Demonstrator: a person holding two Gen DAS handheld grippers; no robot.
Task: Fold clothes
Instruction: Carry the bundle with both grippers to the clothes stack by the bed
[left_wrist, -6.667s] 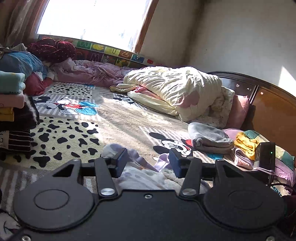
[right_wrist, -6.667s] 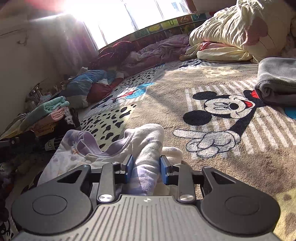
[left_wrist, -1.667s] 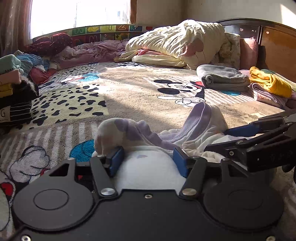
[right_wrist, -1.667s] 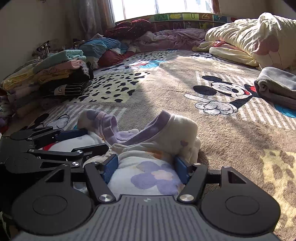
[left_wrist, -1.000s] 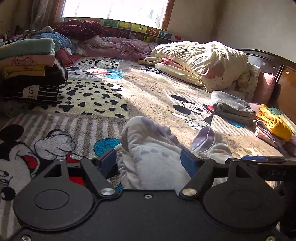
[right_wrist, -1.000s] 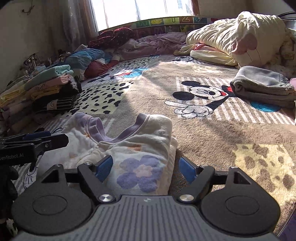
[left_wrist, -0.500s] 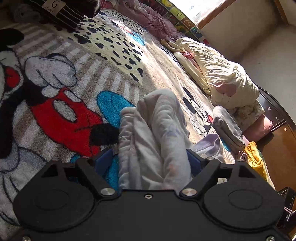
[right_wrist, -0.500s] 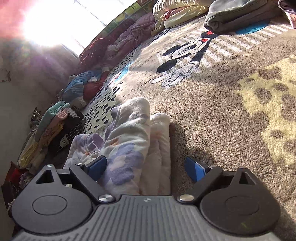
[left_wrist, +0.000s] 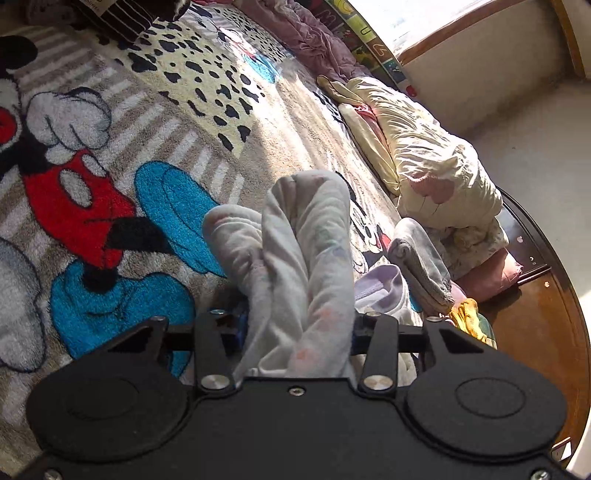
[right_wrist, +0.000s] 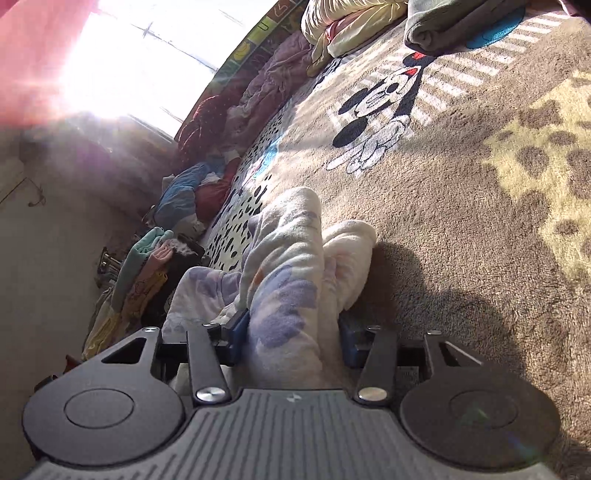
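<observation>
Covering the bed, a cartoon-print blanket (left_wrist: 110, 155) is seen beneath a pale fleece garment (left_wrist: 306, 258), now gathered into upright folds where it was spread flat a second ago. The left claw (left_wrist: 295, 328) and right claw (right_wrist: 291, 336), spread wide half a second earlier, are now pinched on bunched fleece.

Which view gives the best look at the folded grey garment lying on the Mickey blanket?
The left wrist view: the folded grey garment shows nearly whole, its stacked layers visible beyond the fleece top. In the right wrist view the grey garment is cut off by the top edge.
</observation>
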